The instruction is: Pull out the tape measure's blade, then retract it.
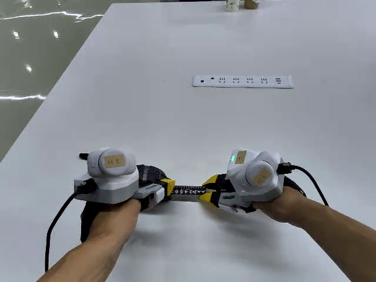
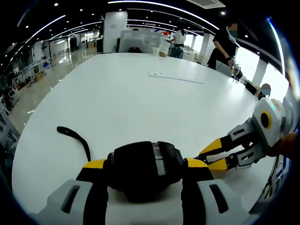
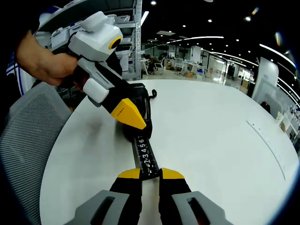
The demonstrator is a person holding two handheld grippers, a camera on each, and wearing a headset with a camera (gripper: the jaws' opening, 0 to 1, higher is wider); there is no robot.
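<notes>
Left hand-held gripper clamps the tape measure by the table's near edge. Right hand-held gripper, nearly closed, pinches the blade end. A short stretch of blade spans between them.

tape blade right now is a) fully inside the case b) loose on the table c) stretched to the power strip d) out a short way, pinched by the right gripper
D: the right gripper is shut on the numbered blade, a short length out of the case that the left gripper holds.
</notes>
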